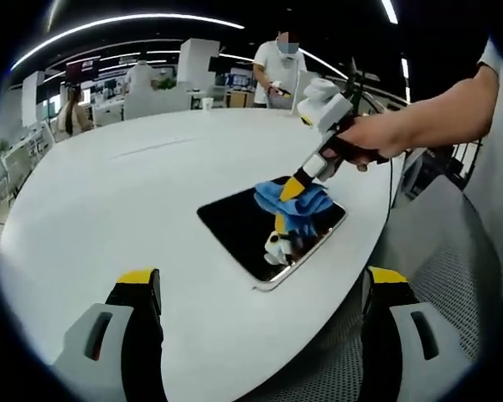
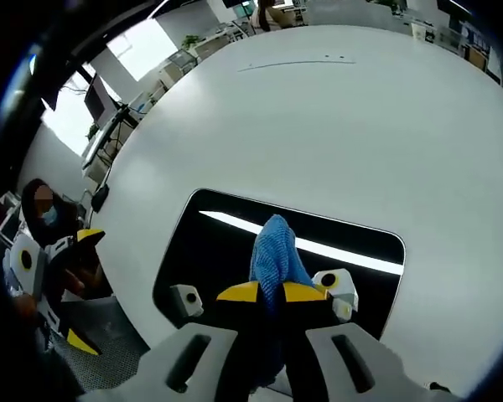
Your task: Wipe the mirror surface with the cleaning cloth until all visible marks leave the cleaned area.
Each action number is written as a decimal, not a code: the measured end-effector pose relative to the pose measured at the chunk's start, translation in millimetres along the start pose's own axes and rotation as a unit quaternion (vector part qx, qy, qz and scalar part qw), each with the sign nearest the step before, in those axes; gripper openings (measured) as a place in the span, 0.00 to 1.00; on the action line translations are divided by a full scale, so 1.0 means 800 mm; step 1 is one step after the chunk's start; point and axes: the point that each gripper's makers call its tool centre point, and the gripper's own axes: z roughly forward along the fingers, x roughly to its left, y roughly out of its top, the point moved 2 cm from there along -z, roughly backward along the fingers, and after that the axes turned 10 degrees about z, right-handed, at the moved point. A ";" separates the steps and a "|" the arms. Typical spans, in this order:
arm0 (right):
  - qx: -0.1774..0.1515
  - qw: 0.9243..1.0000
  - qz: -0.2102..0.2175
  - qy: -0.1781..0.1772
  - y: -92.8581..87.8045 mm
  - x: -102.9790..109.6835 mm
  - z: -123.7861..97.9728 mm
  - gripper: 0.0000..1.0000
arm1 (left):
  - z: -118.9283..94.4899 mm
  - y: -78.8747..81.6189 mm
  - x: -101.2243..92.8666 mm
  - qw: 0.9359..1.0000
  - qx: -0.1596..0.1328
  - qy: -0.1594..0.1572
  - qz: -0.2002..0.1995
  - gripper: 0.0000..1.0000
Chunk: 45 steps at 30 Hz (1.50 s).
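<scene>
A dark rectangular mirror (image 1: 235, 222) lies flat near the edge of a white table (image 1: 134, 184). A hand holds my right gripper (image 1: 295, 186) down on the mirror's far end, shut on a crumpled blue cloth (image 1: 298, 199). In the right gripper view the cloth (image 2: 275, 247) stands pinched between the yellow-tipped jaws of the right gripper (image 2: 271, 291) and rests on the mirror (image 2: 205, 251), whose glass reflects ceiling light strips. My left gripper (image 1: 262, 280) hovers open over the table's near edge, short of the mirror. It also appears beyond the table rim as the left gripper (image 2: 84, 289).
The white table (image 2: 318, 109) spreads wide and bare beyond the mirror. A person in a white shirt (image 1: 277, 71) stands past its far edge, with desks and shelving behind. Grey floor (image 1: 453, 251) lies to the right of the table.
</scene>
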 end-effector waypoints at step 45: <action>-0.012 0.999 0.029 -0.033 -0.013 -0.075 -0.037 0.03 | -0.001 -0.004 0.005 0.999 -0.018 0.012 -0.027 0.99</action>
